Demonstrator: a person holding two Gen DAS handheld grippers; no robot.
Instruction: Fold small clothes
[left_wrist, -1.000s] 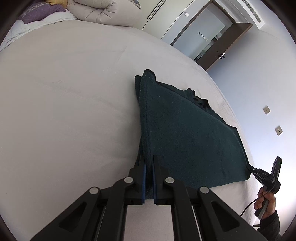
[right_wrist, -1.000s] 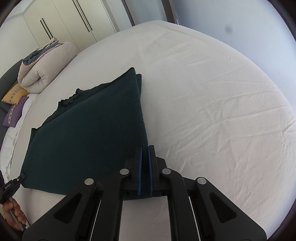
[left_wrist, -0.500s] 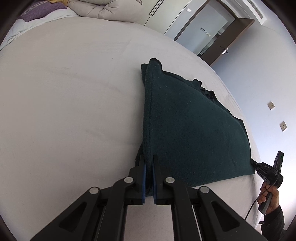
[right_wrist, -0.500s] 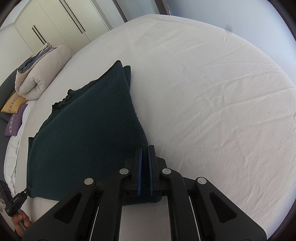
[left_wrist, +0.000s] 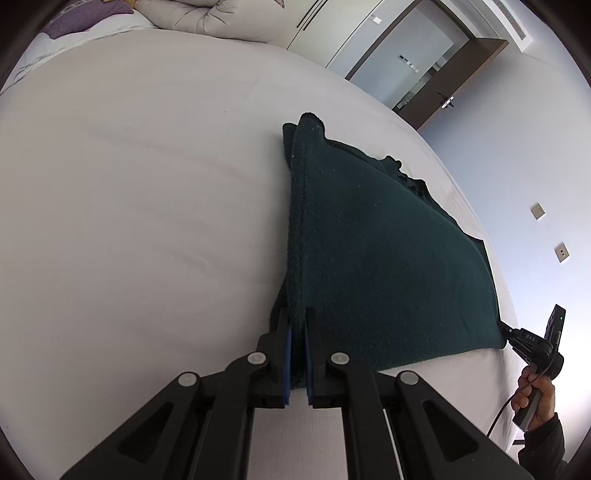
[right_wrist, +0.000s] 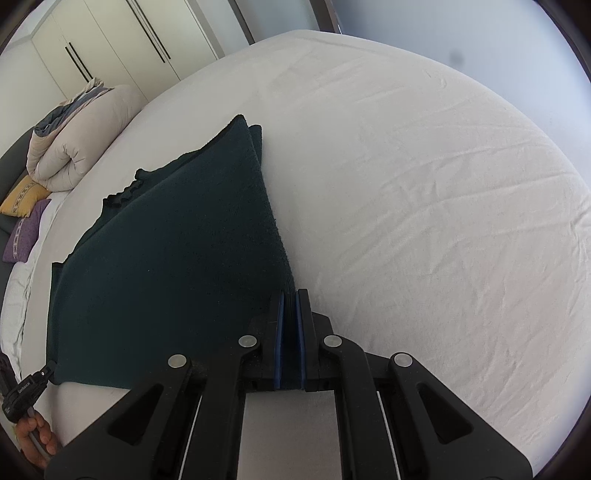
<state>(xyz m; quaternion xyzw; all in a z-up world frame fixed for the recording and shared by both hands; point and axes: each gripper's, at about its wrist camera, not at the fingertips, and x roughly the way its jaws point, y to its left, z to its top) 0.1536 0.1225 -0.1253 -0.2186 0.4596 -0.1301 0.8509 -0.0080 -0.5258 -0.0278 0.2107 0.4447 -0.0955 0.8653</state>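
Left gripper (left_wrist: 298, 350): jaws nearly together, clamped on the near left corner of the dark green cloth (left_wrist: 376, 258). Right gripper (right_wrist: 289, 339): likewise pinched tight on the near right corner, cloth edge visible between the blue pads (right_wrist: 279, 325). Cloth spread on the white bed sheet (left_wrist: 129, 221), near edge lifted and stretched between both grips, far part lying flat; a second layer showing beneath at the far corner, so apparently already doubled.

Judged step: carrying the near edge over toward the far edge for a further fold. Advisable: both corners raised level and kept equally taut, moved together at matched pace, laid corner on corner, released only once the upper layer rests square on the lower.

Hidden or unclear: garment type not determinable. Far edge wavy and partly masked by the raised cloth. Underside layers unseen. Holding hand (left_wrist: 535, 391) cut off at the frame edge. Rolled duvet (right_wrist: 70, 147) and cushions (right_wrist: 26, 210) only at the periphery, distorted.
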